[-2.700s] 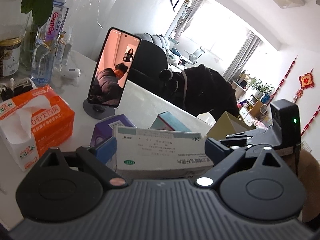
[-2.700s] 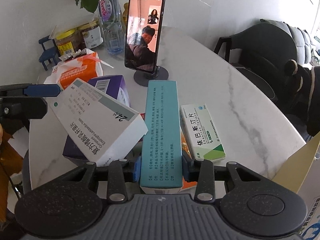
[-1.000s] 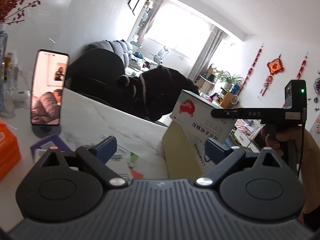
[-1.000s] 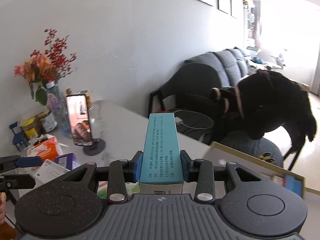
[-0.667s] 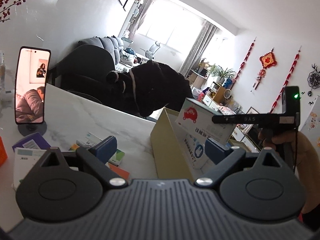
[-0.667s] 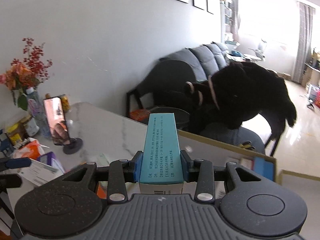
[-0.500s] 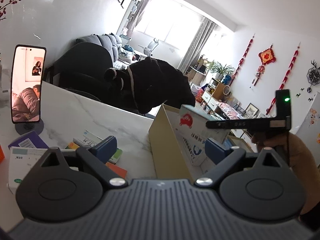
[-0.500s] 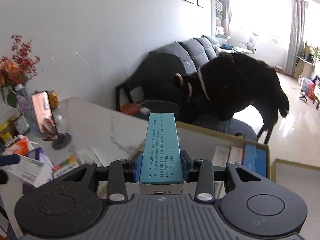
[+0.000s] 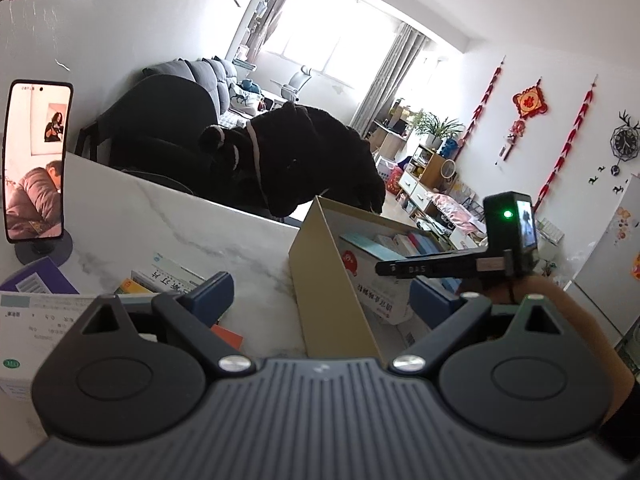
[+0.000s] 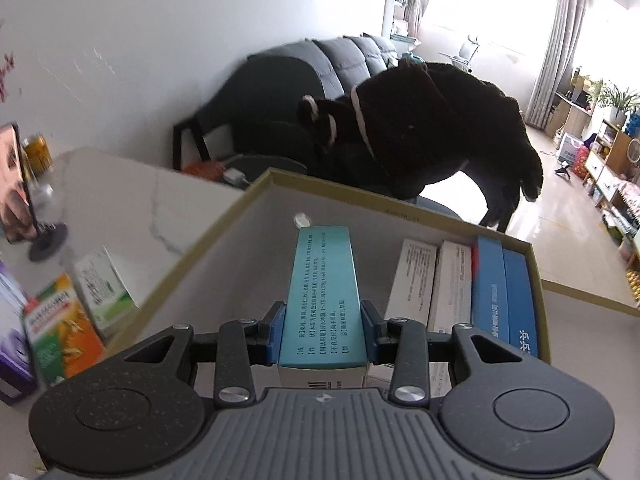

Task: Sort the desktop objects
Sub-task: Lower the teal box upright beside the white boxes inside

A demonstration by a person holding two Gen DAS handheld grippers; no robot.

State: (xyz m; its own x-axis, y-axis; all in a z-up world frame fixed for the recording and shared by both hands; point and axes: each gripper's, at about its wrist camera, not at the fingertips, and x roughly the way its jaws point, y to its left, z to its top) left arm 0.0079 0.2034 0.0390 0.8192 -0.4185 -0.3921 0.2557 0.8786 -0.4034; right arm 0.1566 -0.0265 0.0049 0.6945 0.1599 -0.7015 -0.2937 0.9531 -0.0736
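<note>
White marble with grey veins forms the worktop (image 9: 168, 220) in the left wrist view, where the left tongs (image 9: 320, 294) stand wide apart with nothing between their blue pads. Past them a tan cardboard box (image 9: 320, 280) sits at the worktop's right edge, with several packets lying in it. Above the box the right tongs (image 9: 404, 269) reach in from the right, carried by a hand (image 9: 532, 300), and a white carton with a red mark (image 9: 372, 288) shows just under their black bar, tilted over the box. On the left of the worktop lie a white and green packet (image 9: 172, 276), a white box with green print (image 9: 36, 320) and a purple box (image 9: 36, 280), while a phone (image 9: 36, 160) stands upright on a round base further back. In the right wrist view the right tongs (image 10: 323, 334) are clamped on a teal carton (image 10: 323, 292), a blue pad pressed on each of its long sides, and the carton points forward over the open box (image 10: 248, 204). Along the box's right side two white cartons (image 10: 432, 280) and two blue cartons (image 10: 504, 292) stand side by side on edge. To the left of the box, on the worktop, lie an orange and green packet (image 10: 60, 328) and a white and green one (image 10: 104, 284).
</note>
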